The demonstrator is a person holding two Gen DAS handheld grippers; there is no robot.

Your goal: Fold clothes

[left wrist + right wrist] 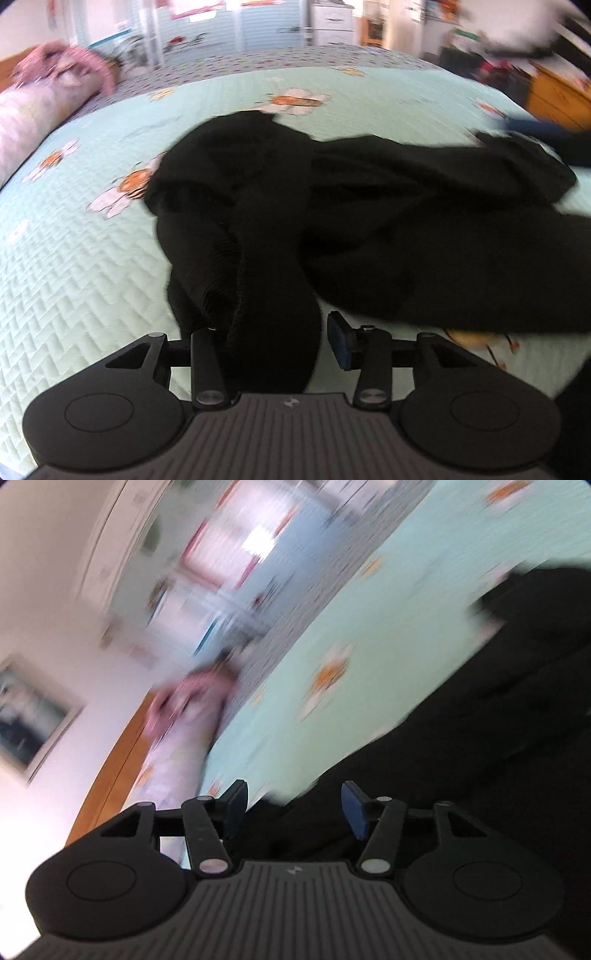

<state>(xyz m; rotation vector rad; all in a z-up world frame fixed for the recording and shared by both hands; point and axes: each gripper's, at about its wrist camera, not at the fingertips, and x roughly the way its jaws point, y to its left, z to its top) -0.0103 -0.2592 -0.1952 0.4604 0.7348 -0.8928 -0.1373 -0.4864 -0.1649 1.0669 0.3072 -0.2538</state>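
The crumpled black ribbed-knit garment (369,229) lies bunched on the mint-green quilted bedspread with orange flowers (81,266). A thick fold runs between the left claw (273,347) jaws, which stand apart without pinching it. The right claw (291,812) is also apart, over dark cloth, its view blurred. The risk, I judge: the soft, limp knit slumps back into a heap, or a closing claw catches several layers.

Honestly can't read a single word anywhere. There's just a tiny pale logo mark on the left gripper (272,345) body and the right gripper (294,809), no letters.
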